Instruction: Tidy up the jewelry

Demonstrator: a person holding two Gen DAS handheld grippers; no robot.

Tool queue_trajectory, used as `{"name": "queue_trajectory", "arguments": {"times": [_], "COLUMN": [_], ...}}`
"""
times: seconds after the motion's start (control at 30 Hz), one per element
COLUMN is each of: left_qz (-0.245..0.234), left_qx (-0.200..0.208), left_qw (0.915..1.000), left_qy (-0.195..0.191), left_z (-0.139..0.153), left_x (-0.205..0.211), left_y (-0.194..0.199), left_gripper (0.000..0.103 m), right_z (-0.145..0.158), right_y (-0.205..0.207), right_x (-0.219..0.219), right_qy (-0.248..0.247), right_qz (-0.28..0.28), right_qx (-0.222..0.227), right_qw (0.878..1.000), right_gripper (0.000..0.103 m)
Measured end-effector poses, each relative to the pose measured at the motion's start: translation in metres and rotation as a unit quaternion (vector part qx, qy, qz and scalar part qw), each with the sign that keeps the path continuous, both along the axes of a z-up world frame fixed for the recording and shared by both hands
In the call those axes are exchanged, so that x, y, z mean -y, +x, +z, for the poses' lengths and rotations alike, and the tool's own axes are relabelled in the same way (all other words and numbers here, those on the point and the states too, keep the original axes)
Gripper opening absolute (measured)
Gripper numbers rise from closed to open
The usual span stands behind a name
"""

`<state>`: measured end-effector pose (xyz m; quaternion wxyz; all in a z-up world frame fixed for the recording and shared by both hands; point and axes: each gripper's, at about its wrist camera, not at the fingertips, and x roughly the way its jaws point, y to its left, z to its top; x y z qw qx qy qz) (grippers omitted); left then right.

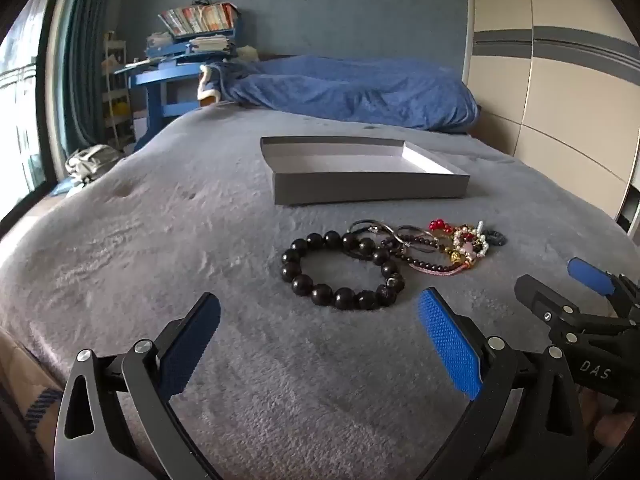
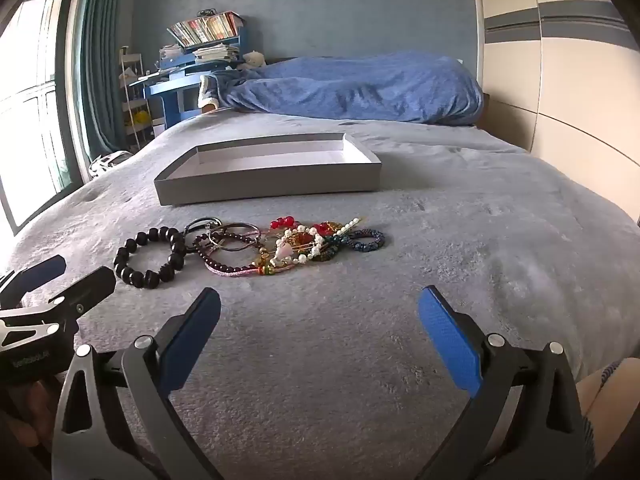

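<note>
A pile of jewelry lies on the grey bedspread: a large black bead bracelet [image 1: 342, 270] [image 2: 150, 258], thin dark bangles [image 1: 394, 236] [image 2: 234, 236], a pink and dark bead string [image 2: 240, 270], a pearl and red bead tangle [image 1: 466, 240] [image 2: 308, 242], and a dark blue bead ring [image 2: 366, 240]. An open grey shallow box [image 1: 370, 188] [image 2: 268, 190] sits just behind it, with nothing visible inside. My left gripper [image 1: 320, 316] is open, just short of the black bracelet. My right gripper [image 2: 320, 312] is open, a little short of the pile.
A rumpled blue duvet [image 1: 352, 92] [image 2: 352, 88] lies at the head of the bed. A blue desk with books [image 1: 188, 48] stands at the back left, a window [image 2: 32, 92] on the left, and a beige wardrobe [image 1: 560, 80] along the right.
</note>
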<state>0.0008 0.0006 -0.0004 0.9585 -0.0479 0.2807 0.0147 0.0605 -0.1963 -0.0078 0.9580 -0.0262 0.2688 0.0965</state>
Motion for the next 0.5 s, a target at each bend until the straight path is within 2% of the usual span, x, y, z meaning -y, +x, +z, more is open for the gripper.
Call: {"name": "queue_trajectory", "arguments": {"times": [0.13,0.3,0.37,0.5], "left_qz": [0.014,0.011,0.004,-0.001], "left_qx": [0.0,0.003,0.014,0.012], "left_qw": [0.9997,0.9998,0.9999,0.9999], "left_qy": [0.018,0.016,0.004,0.005], "left_z": [-0.002,-0.006,0.004,0.004], "left_x": [0.004,0.01,0.0,0.001], "left_y": [0.004,0.007,-0.002,-0.001], "left_gripper": [0.098,0.098,0.098,0.098], "right_z": [0.0,0.003,-0.003,-0.001], "right_y": [0.002,-0.001,0.001,0.005], "right_x": [0.0,0.001,-0.005,-0.004], "right_qy": [0.011,0.009,0.01,0.013], "right_qz": [0.003,0.009,0.005,0.003], "right_qx": [-0.003,-0.002,-0.001,-0.004], "right_qw": [1.0,1.0,1.0,1.0], "right_gripper": [0.098,0.098,0.098,0.098]}}
